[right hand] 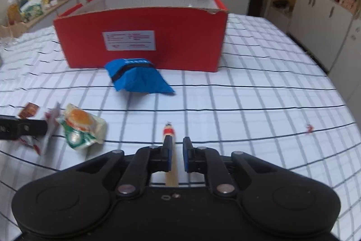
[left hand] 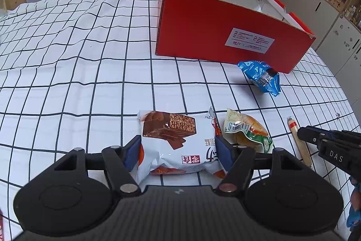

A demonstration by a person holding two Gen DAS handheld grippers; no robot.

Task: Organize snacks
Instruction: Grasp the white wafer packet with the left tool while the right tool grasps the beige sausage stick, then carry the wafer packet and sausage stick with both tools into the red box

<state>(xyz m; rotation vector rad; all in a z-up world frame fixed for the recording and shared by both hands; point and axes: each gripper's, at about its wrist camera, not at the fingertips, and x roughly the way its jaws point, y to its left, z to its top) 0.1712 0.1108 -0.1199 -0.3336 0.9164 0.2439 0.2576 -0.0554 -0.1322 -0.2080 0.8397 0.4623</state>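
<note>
Left gripper [left hand: 177, 150] clamped on wafer pack [left hand: 173, 141], pads pressed on both side edges (film soft, light, slippery; wafer judged brittle). Right gripper [right hand: 176, 156] closed on sausage stick [right hand: 170, 155], table-level. Bun pack [left hand: 248, 131] beside. Blue bag [left hand: 261, 77] near red box [left hand: 214, 33].

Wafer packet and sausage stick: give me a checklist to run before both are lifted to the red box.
1. Left hand-held gripper pinches the wafer packet from both sides: ok.
2. Right hand-held gripper holds the sausage stick: cannot tell; the jaws are almost together around it, but cloth shows beside one pad.
3. Red box is open on top: ok.
4. Low path to the box is free: not ok; the blue packet lies just before its front wall, so probably lift over it.
5. Burger packet is free of the left grip: cannot tell; it lies close beside one finger.
</note>
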